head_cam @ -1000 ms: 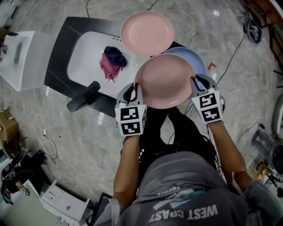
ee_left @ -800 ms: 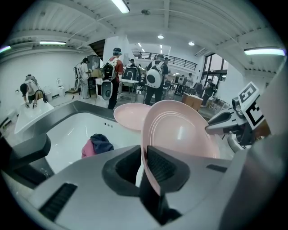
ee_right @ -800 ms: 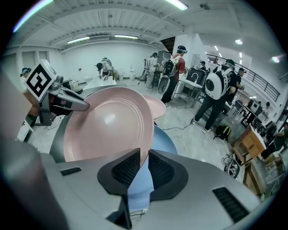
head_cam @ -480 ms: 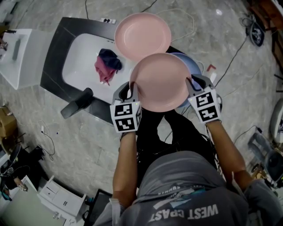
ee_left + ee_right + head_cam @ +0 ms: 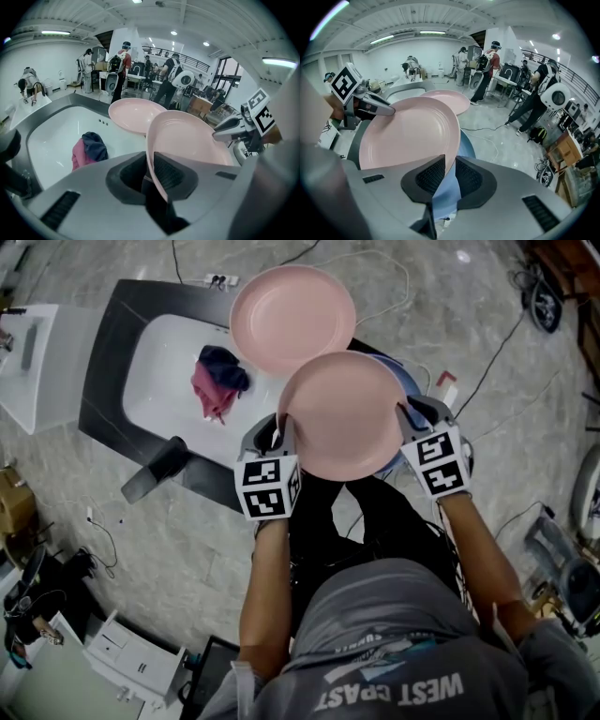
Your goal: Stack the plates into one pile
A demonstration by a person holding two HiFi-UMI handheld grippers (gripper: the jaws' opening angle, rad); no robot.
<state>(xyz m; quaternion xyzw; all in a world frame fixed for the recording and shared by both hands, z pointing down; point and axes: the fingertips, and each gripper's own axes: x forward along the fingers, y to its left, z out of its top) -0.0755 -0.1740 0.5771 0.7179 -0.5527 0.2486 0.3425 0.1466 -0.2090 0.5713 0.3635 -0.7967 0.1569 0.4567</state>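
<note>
1. Two grippers share one load: the left gripper (image 5: 149, 161) and the right gripper (image 5: 450, 161) carry a pink plate (image 5: 342, 413) by opposite edges, over a blue plate (image 5: 467, 145) at the corner of a white tub (image 5: 159, 371). Whether the two plates touch cannot be told.
2. Both sets of fingers (image 5: 169, 174) have just been opening a little. In each gripper view the rim runs between the pads near their tips, and they appear to pinch it lightly.
3. Judged by its look, the plate is rigid, smooth and light enough for a rim hold, but liable to slide from a slack pinch. Whether it would chip cannot be told.
4. Opposite rim points, as taken here, seem the sound hold, keeping it flat for lowering.
5. Just beyond, a second pink plate (image 5: 292, 320) waits on the tub's far edge.
</note>
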